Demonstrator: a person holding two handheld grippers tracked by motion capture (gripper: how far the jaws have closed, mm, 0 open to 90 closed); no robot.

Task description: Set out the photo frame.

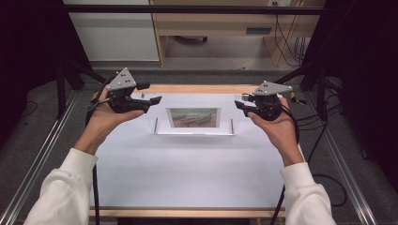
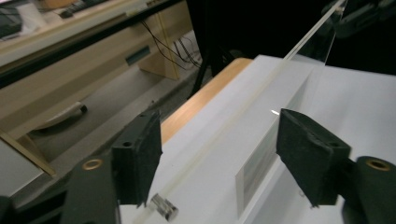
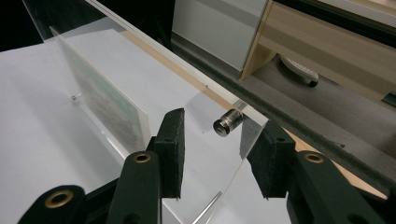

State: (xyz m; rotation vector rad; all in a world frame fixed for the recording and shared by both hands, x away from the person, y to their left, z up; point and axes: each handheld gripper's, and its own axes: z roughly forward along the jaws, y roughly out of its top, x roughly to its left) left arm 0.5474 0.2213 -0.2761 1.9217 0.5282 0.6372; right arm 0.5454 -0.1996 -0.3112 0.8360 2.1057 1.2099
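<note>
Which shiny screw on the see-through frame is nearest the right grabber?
The big silver stud at the clear frame's near corner, sitting between the right gripper's jaws. The other stud is just a small glint far along the frame.

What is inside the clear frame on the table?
A picture sits inside the clear frame, standing up on the white table. It seems to show boats, but it is too small to be sure. Its back is hidden.

A clear acrylic frame (image 1: 193,125) held a muted green-and-brown picture (image 1: 193,117) on a white surface (image 1: 187,173) edged in pale wood.
</note>
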